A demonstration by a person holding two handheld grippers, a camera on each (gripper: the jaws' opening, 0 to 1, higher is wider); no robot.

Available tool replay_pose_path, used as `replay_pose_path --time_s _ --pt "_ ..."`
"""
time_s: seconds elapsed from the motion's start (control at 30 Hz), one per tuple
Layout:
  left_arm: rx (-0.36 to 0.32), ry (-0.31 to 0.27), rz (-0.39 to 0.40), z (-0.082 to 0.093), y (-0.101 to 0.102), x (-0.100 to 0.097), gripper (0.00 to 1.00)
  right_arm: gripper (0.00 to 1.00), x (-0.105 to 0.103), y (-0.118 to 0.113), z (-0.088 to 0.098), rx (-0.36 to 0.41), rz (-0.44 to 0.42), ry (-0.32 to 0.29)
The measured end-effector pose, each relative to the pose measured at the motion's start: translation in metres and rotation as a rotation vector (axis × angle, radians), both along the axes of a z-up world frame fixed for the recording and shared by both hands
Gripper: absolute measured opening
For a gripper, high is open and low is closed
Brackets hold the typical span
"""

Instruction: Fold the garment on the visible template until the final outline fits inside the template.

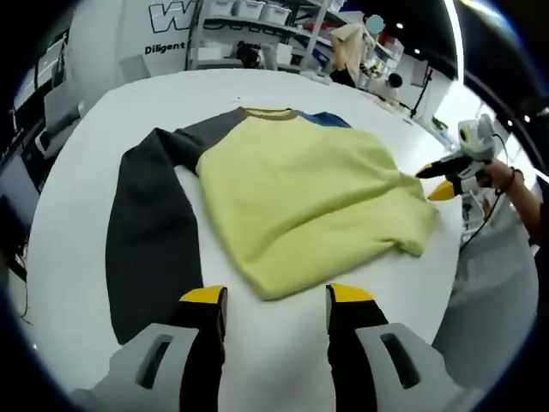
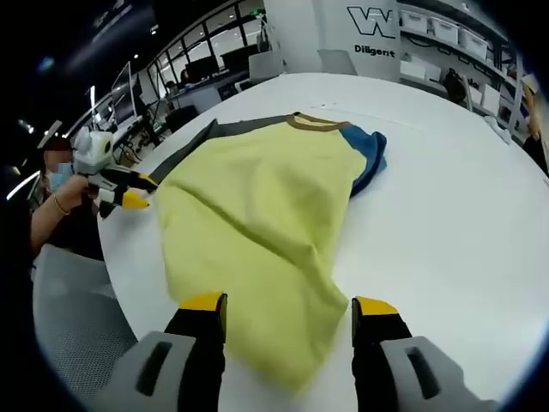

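A yellow-green sweater point(image 1: 300, 193) lies flat on the white table point(image 1: 111, 112), brown collar point(image 1: 270, 113) at the far side. Its dark grey sleeve point(image 1: 150, 232) stretches out toward me on the left. The blue sleeve point(image 1: 330, 119) is tucked under by the collar. My left gripper point(image 1: 276, 298) stands open just short of the near hem, nothing between its jaws. My right gripper point(image 1: 434, 181), held in a hand, hovers at the sweater's right corner. In the right gripper view, the right gripper point(image 2: 289, 306) is open with a corner of the sweater point(image 2: 257, 215) lying between its jaws; the left gripper point(image 2: 141, 192) sits at the far edge.
The table edge point(image 2: 129, 292) runs close to the sweater on the person's side, with grey floor beyond. A person's hand point(image 1: 502, 178) and arm hold the right gripper. Shelves with bins point(image 1: 257, 34) and desks stand behind the table.
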State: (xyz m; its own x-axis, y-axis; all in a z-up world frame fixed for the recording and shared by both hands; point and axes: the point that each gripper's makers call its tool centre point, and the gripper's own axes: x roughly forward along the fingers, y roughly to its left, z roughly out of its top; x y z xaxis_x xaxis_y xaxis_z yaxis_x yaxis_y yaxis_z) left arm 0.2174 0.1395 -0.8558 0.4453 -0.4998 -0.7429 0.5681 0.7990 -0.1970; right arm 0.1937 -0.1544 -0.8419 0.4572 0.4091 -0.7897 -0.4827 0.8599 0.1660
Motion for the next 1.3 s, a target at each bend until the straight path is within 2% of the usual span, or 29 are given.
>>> replay_pose_path --time_s 0.13,0.23,0.33,0.43,0.53,0.6,0.7,0.8,1.0,1.13,1.3 --pt "-0.009 -0.035 -0.031 0.000 -0.004 -0.001 0.39 0.56 -0.007 0.000 -0.002 -0.006 -0.002 0.014" --pt "0.013 -0.064 -0.055 -0.002 -0.004 0.001 0.36 0.56 -0.014 0.000 -0.006 -0.010 0.001 0.030" --pt "0.029 -0.086 -0.055 -0.003 -0.003 0.004 0.31 0.54 -0.018 -0.001 -0.009 -0.020 -0.003 0.038" --pt "0.016 -0.095 -0.051 -0.003 -0.005 0.008 0.25 0.52 -0.020 -0.003 -0.012 -0.037 -0.005 0.039" --pt "0.022 -0.103 -0.043 -0.002 -0.005 0.011 0.10 0.49 -0.019 -0.004 -0.012 -0.037 -0.022 0.037" --pt "-0.001 -0.124 -0.040 0.005 -0.008 0.015 0.01 0.47 -0.018 -0.004 -0.011 -0.027 -0.030 0.034" --pt "-0.018 -0.133 -0.049 0.015 -0.013 0.019 0.00 0.46 -0.017 -0.005 -0.011 -0.025 -0.034 0.031" --pt "-0.010 -0.153 -0.090 0.026 -0.023 0.025 0.00 0.45 -0.016 -0.005 -0.011 -0.021 -0.037 0.031" --pt "-0.045 -0.144 -0.114 0.041 -0.040 0.035 0.00 0.44 -0.015 -0.005 -0.010 -0.011 -0.046 0.026" --pt "-0.002 -0.175 -0.151 0.050 -0.051 0.051 0.00 0.44 -0.015 -0.005 -0.010 -0.006 -0.055 0.022" --pt "-0.029 -0.194 -0.176 0.068 -0.072 0.073 0.00 0.44 -0.013 -0.006 -0.008 0.010 -0.074 0.004"
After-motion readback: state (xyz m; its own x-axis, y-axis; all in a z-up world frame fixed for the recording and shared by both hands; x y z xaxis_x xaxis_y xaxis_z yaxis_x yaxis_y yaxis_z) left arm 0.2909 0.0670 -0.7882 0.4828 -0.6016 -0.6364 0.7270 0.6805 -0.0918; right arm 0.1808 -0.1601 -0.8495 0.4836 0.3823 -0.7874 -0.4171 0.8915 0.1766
